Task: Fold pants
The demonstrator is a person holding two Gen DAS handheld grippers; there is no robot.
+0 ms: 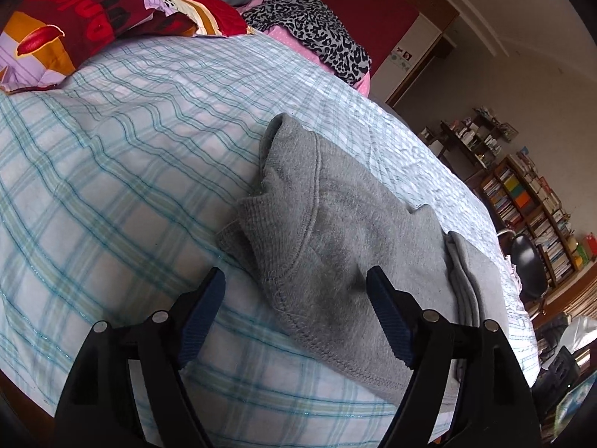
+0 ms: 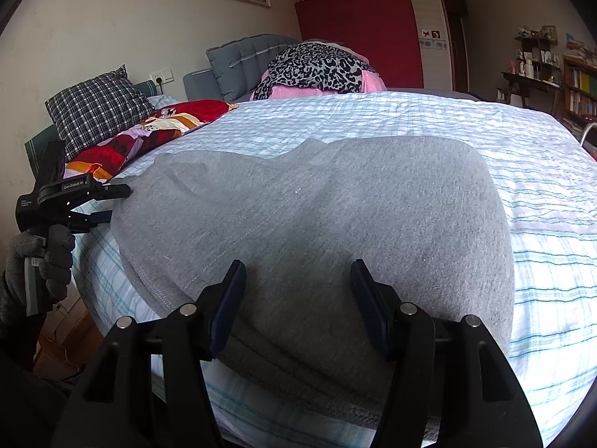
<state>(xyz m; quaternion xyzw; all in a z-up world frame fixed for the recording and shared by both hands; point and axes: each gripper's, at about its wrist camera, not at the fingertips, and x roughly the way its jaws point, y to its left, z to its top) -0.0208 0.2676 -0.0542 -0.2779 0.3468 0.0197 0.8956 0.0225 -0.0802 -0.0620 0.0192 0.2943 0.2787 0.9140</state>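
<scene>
Grey pants [image 1: 335,239] lie folded into a compact stack on the blue checked bed cover [image 1: 112,171]. In the right wrist view the pants [image 2: 317,216] fill the middle, layers stacked at the near edge. My left gripper [image 1: 296,280] is open and empty, its jaws spread just above the near corner of the pants. My right gripper [image 2: 298,272] is open and empty, hovering over the near edge of the folded pants. The left gripper also shows in the right wrist view [image 2: 108,203] at the pants' left edge, held by a gloved hand.
Colourful pillow [image 1: 93,26] and checked cushion [image 2: 97,112] lie at the head of the bed. A leopard-print cloth on pink bedding [image 2: 317,71] sits at the far side. Bookshelves [image 1: 530,209] and a black chair [image 1: 528,261] stand beyond the bed's right edge.
</scene>
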